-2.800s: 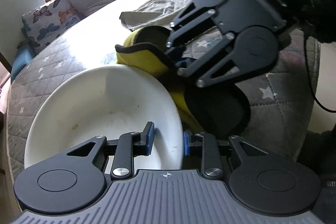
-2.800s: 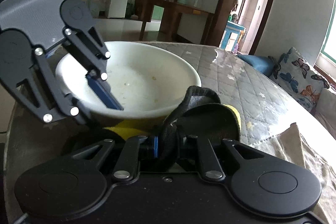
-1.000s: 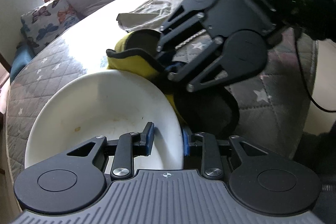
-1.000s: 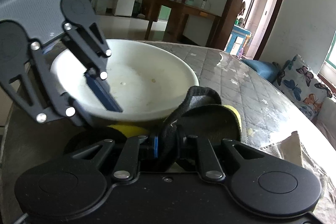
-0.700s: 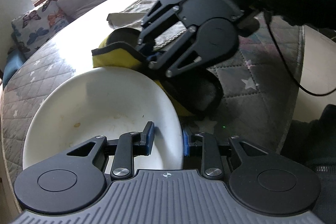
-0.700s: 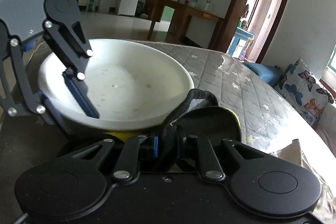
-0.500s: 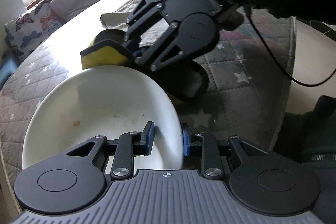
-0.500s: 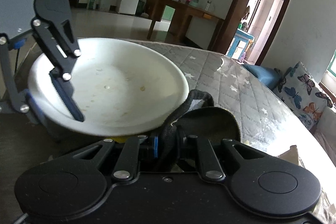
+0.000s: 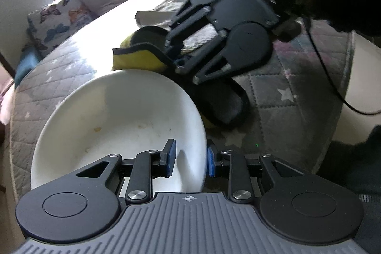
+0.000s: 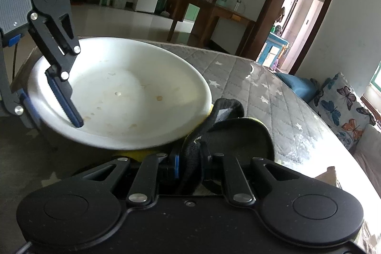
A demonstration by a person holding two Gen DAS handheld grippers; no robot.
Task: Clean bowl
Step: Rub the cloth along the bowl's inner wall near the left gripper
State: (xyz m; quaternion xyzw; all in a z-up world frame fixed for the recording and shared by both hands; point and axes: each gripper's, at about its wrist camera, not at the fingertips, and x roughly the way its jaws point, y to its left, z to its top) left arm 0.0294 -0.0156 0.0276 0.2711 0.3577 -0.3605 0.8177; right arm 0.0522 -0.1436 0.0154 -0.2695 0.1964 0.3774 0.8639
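A white bowl (image 9: 114,125) sits tilted on the quilted table (image 9: 297,97), its near rim pinched by the left gripper (image 9: 189,156) — just beyond its far rim, the right gripper (image 10: 189,164) clamps a yellow-and-black sponge (image 9: 140,56), outside the speckled interior.

White bowl (image 9: 114,116) on quilted table cover (image 9: 290,97), rim pinched by left gripper (image 9: 189,157), one finger inside, one outside. Beyond bowl's far rim, right gripper (image 9: 177,58) clamps yellow-black sponge (image 9: 140,58). Grey cloth (image 9: 154,14) farther back.
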